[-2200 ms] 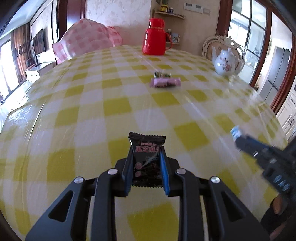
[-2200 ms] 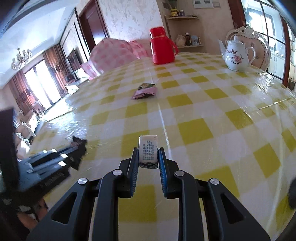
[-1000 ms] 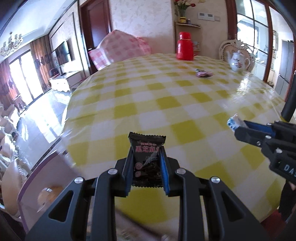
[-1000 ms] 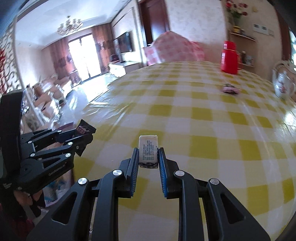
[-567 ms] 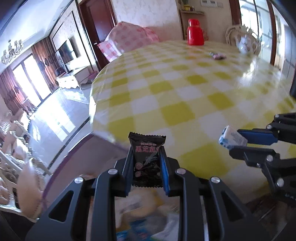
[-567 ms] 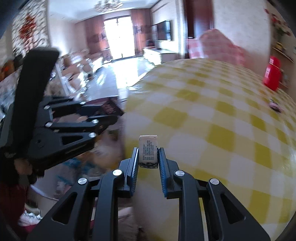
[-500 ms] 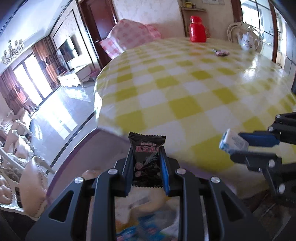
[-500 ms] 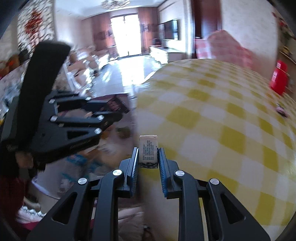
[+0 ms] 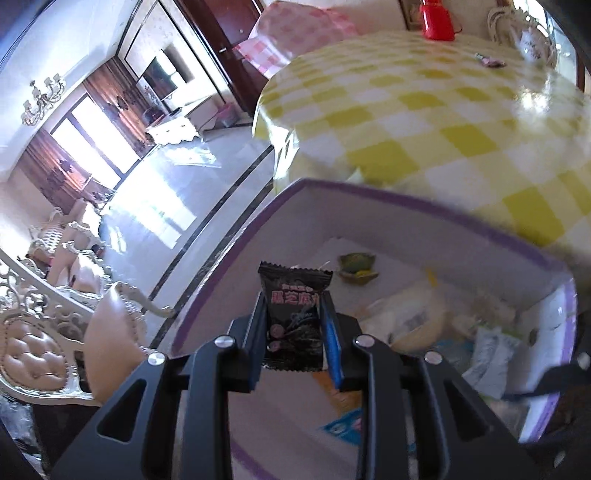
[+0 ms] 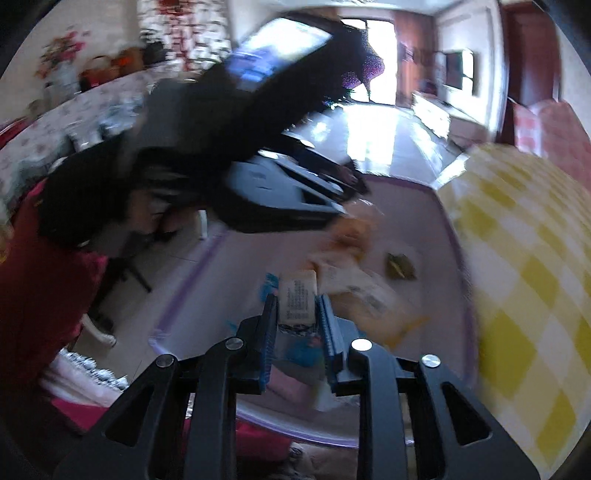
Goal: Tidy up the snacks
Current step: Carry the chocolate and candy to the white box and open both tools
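Observation:
A black snack packet [image 9: 295,286] stands upright between the pads of my left gripper [image 9: 293,314]. The jaws are opening, and the pads still touch the packet's sides. It hangs over a white box with a purple rim [image 9: 406,195] beside the table. My right gripper [image 10: 298,301] holds a small white printed packet [image 10: 297,288]. Those jaws are opening too, with the packet still between them, above the same box [image 10: 184,295]. The left gripper [image 10: 325,188] shows as a dark blur over the box's far side.
Several snack packets lie in the box, a green one [image 9: 356,264] near its far wall. The yellow checked table [image 9: 443,110] carries a pink snack [image 9: 493,62], a red flask [image 9: 437,18] and a teapot [image 9: 532,40]. An ornate chair [image 9: 37,350] stands to the left. A red sleeve [image 10: 37,295] is close.
Both grippers have swung off the table edge and now hang over the purple-rimmed box. Each still carries its packet. The table now lies to the right.

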`<state>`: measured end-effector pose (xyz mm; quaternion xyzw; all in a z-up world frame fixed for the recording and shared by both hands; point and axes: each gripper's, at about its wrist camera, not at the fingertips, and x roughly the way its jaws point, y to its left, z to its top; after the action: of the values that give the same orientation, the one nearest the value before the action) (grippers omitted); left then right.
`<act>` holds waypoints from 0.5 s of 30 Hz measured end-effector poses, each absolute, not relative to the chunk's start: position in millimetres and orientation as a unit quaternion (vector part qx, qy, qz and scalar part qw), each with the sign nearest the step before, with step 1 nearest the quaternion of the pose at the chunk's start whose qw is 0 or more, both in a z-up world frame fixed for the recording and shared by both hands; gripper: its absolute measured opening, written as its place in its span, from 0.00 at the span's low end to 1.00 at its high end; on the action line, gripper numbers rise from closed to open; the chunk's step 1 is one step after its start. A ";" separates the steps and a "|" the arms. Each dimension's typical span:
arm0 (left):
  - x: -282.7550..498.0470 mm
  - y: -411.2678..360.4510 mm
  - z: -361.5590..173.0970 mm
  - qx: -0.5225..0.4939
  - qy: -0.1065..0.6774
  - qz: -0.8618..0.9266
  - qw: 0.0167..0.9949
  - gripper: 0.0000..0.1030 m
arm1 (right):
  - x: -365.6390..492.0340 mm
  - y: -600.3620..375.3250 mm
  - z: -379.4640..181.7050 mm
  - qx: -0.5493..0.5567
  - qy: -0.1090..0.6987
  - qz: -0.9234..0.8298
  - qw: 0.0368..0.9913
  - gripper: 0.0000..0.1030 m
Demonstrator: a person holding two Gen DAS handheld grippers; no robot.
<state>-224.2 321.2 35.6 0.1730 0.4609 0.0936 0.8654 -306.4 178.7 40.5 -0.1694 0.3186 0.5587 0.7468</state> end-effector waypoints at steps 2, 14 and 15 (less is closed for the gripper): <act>-224.7 324.3 40.6 0.177 0.450 0.118 0.868 0.83 | -306.0 170.4 48.9 -0.160 0.299 0.557 0.758 0.51; -208.5 279.1 54.5 0.187 0.404 0.105 0.889 0.93 | -230.4 67.1 67.7 -0.044 0.309 0.425 0.850 0.70; -206.0 274.4 55.6 0.184 0.402 0.099 0.891 0.93 | -222.8 52.5 68.4 -0.032 0.309 0.409 0.858 0.71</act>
<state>-206.0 274.4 55.6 0.1842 0.4023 0.0985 0.8914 -222.8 52.5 68.4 -0.0317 0.3086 0.4089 0.8583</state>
